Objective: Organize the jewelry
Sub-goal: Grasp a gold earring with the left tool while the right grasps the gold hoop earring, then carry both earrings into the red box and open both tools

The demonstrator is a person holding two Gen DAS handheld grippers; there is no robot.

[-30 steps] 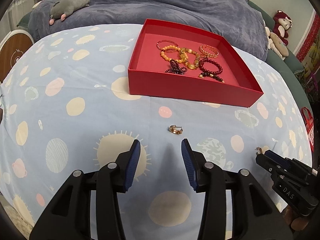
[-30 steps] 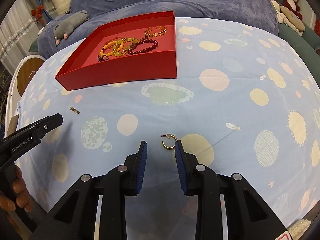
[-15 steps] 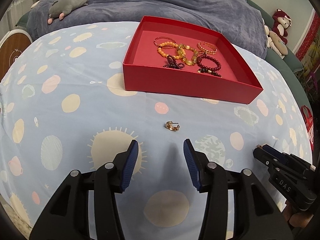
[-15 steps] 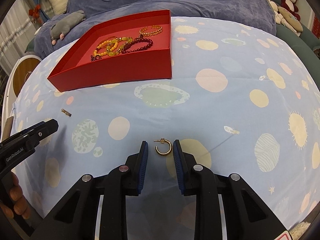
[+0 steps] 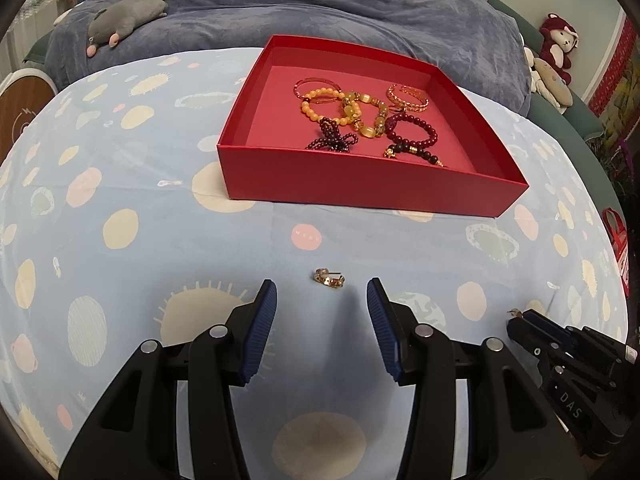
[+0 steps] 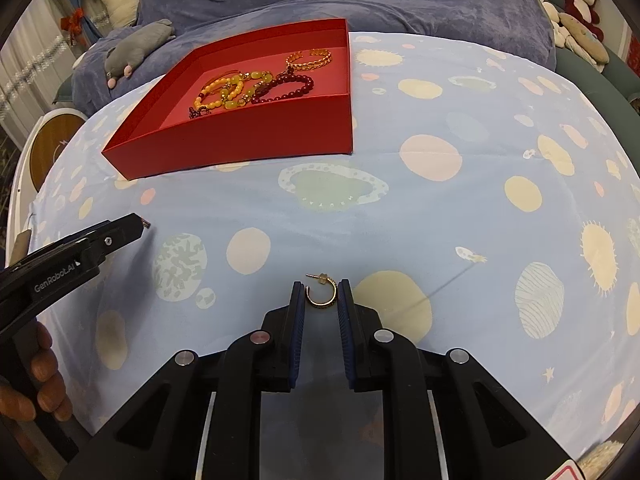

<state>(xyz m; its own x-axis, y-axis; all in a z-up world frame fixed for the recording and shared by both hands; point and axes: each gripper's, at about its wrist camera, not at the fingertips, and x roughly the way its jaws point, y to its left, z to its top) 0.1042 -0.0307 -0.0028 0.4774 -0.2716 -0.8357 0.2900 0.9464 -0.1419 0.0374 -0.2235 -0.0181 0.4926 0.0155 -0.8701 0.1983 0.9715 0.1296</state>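
Gold hoop earring framed between narrowed right tool pads, contact unclear.
Left tool wide open behind second earring; spotted blue sheet, red box.

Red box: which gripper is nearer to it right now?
Left, slightly. The left gripper faces the red box front wall past a small earring; the right gripper sits farther back, off its right corner.
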